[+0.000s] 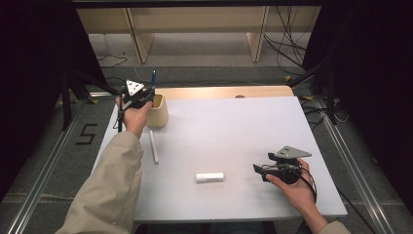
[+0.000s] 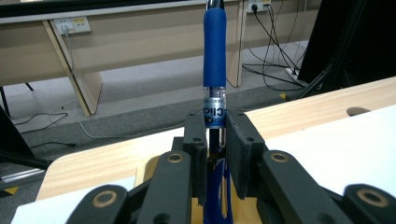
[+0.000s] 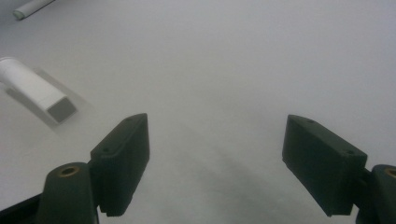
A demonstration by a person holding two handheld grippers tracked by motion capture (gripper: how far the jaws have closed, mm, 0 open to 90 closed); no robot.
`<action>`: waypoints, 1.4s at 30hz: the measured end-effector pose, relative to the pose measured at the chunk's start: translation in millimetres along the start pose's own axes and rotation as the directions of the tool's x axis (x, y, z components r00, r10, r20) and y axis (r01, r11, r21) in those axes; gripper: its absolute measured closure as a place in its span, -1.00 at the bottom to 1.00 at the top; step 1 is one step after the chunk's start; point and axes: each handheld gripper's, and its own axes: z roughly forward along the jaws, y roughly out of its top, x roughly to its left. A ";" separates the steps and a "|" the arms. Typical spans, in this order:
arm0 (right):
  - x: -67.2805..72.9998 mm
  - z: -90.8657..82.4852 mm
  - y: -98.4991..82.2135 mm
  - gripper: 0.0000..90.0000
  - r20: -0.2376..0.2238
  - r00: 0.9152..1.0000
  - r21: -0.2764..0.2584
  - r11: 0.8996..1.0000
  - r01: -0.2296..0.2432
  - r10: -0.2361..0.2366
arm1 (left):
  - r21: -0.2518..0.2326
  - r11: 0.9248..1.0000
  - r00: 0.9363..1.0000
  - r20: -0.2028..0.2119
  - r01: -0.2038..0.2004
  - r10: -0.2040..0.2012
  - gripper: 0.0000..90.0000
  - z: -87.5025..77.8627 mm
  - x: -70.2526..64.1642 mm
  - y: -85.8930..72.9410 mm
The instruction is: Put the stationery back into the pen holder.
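- White table (image 1: 234, 131) with a pale wooden strip along its far edge; grey floor, wooden benches and loose cables beyond.
- Blue pen (image 2: 214, 60), long axis upright, grip end uppermost, clamped between the narrowed jaws of the left gripper (image 2: 215, 140) directly above the wooden cup (image 1: 159, 111) at the table's far left corner.
- Cup contents hidden.
- Right gripper (image 3: 215, 154): jaws wide, empty, near a white block (image 1: 210, 177); a white stick (image 1: 154, 146) lies near the cup.
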 end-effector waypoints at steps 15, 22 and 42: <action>0.8 0.2 0.3 -0.47 0.001 1.000 0.000 1.000 0.008 -0.008 | 0.026 0.999 1.000 -0.006 -0.017 0.018 0.38 -28.9 -0.8 -9.8; 2.3 0.7 0.6 -0.47 0.000 1.000 0.000 1.000 0.006 -0.006 | 0.075 0.997 0.999 0.035 0.003 -0.006 0.24 -49.6 -10.5 -12.6; 2.6 0.5 0.9 -0.47 0.003 1.000 -0.002 1.000 0.008 -0.008 | 0.378 0.915 0.987 -0.119 0.142 -0.104 -0.11 -67.3 -34.3 -24.7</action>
